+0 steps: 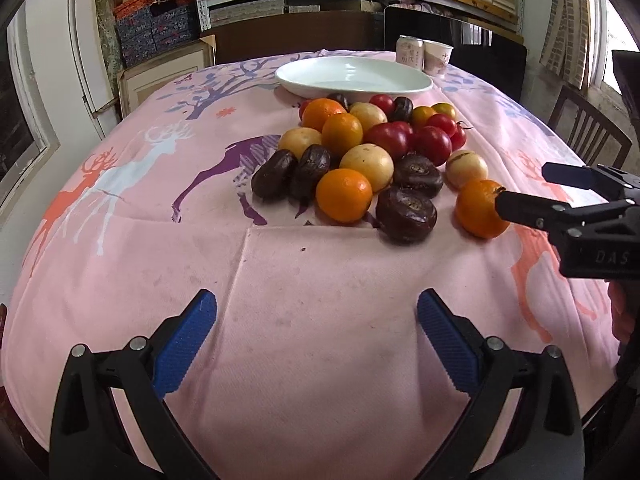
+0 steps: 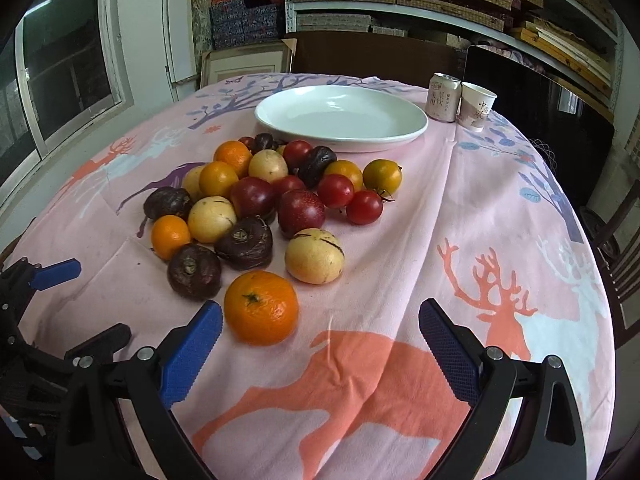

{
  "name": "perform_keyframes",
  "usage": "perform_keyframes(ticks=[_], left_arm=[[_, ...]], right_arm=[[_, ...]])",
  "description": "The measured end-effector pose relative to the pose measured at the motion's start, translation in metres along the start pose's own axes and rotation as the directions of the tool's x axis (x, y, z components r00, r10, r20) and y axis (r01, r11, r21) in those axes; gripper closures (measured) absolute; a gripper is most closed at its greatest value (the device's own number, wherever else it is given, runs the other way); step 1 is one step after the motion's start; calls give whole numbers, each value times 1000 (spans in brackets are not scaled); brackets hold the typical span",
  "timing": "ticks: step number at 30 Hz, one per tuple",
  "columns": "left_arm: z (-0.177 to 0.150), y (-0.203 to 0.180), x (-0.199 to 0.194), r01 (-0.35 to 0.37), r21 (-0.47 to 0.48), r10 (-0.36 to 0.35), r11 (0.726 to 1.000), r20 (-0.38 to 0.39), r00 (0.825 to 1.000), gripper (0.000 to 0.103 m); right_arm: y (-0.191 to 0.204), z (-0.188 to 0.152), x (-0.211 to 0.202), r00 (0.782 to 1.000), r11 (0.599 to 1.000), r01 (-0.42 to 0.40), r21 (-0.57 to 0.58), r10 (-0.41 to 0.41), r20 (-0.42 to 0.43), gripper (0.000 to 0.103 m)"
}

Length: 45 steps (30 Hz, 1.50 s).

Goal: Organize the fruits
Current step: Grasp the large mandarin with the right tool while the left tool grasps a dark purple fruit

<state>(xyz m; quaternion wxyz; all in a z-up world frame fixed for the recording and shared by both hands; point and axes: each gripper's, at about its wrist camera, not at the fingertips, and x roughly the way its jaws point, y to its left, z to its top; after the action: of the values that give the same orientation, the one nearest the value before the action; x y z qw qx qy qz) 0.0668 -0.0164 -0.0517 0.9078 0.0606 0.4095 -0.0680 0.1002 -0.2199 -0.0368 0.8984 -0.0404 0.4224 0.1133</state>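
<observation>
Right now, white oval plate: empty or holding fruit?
Empty. The white oval plate shows a bare interior; all the fruit lies on the pink tablecloth before it.

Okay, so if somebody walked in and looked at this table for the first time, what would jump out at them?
First, the heap of fruit in the middle of the pink deer-print tablecloth: oranges, red tomatoes, pale yellow fruits and dark purple ones. Behind it sits a big empty white plate, with a can and paper cup to its right. Nearest, one orange lies apart from the heap, just ahead of the open right tool.
</observation>
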Motion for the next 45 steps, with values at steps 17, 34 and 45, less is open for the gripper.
perform_keyframes(ticks=[17,34,45], left_arm=[[29,-17,31,181,-110,-191,977,-85,978,4],[46,-40,42,106,-81,-112,991,-60,992,51],[45,-80,49,132,104,-121,986,-104,987,14]], right_arm=[[-1,-9,4,991,992,-124,30,125,-44,59],[-42,-43,-54,998,995,-51,82,48,44,59],[-31,-48,-68,993,994,-90,67,84,81,59]])
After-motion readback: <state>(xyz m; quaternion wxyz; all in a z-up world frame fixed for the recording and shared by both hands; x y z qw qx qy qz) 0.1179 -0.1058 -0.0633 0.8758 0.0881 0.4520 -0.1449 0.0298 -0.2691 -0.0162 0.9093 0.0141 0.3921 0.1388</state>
